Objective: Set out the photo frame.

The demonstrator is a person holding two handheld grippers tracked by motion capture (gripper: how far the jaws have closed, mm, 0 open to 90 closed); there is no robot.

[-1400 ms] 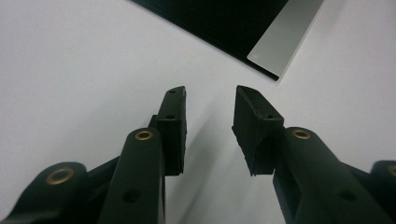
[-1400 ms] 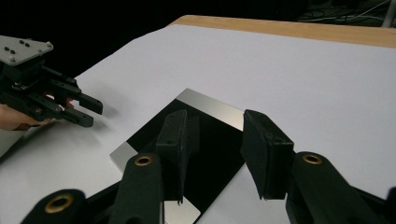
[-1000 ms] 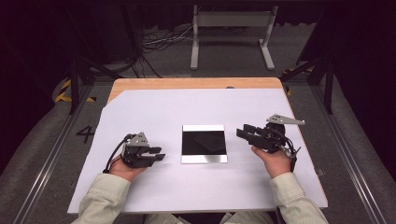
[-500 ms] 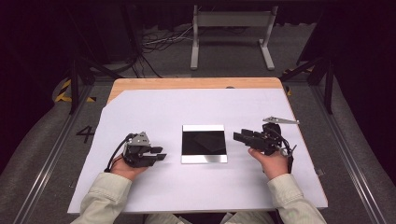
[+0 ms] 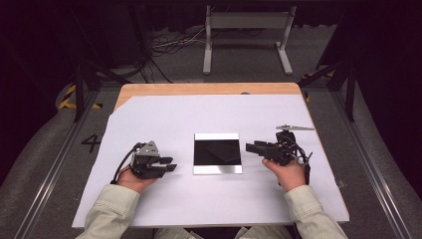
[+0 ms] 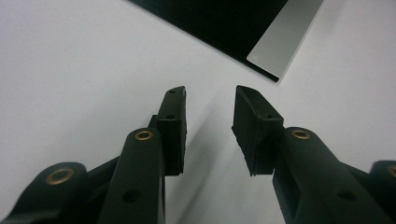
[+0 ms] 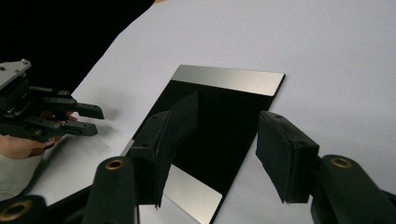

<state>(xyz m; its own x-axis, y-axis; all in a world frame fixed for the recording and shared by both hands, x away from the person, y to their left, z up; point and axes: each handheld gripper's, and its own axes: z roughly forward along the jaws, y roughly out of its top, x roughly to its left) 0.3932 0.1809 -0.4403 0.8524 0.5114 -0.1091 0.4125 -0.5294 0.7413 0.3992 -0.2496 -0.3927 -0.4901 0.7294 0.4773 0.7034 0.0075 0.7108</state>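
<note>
A glossy black square plate (image 5: 217, 153) with silver strips along its far and near edges lies flat in the middle of the white sheet (image 5: 199, 119). My left gripper (image 5: 171, 164) rests on the sheet to the plate's left, open and empty, its jaws (image 6: 210, 100) aimed at the plate's corner (image 6: 280, 46). To the plate's right, my right gripper (image 5: 249, 148) points at the plate's edge. Its jaws (image 7: 215, 119) have just been opening and stand apart over the plate (image 7: 224, 88) with nothing between them. The left gripper (image 7: 91, 119) shows across the plate.
The white sheet covers a wooden table whose bare edge (image 5: 199, 88) shows at the back. Behind the table a metal stand (image 5: 246, 35) and cables lie on the dark floor. Metal rails run along both sides.
The right gripper has dipped lower and edged a little toward the plate. The left hand and the plate have not moved.
</note>
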